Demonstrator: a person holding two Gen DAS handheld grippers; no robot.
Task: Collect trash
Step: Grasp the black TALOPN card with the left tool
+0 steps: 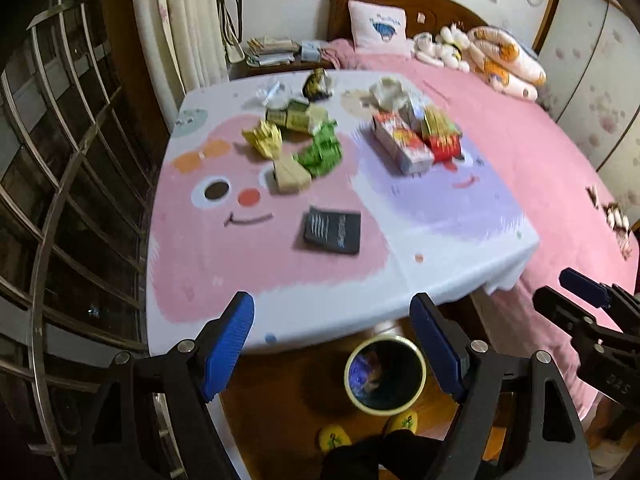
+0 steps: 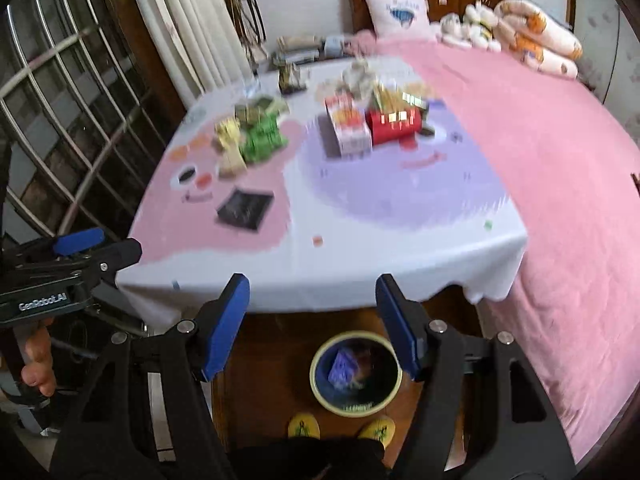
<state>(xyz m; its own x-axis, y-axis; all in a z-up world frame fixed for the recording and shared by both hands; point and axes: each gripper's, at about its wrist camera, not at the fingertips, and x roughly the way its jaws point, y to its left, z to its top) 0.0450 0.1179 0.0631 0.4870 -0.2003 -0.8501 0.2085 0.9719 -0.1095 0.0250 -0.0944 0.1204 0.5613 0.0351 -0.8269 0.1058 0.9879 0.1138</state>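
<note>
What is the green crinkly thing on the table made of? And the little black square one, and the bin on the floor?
The green wrapper looks like thin plastic film: it is crumpled into sharp folds. The black packet seems to be flat, matte foil or plastic with pale printing, though blur leaves that open. The bin looks like smooth plastic with a pale, shiny rim.
</note>
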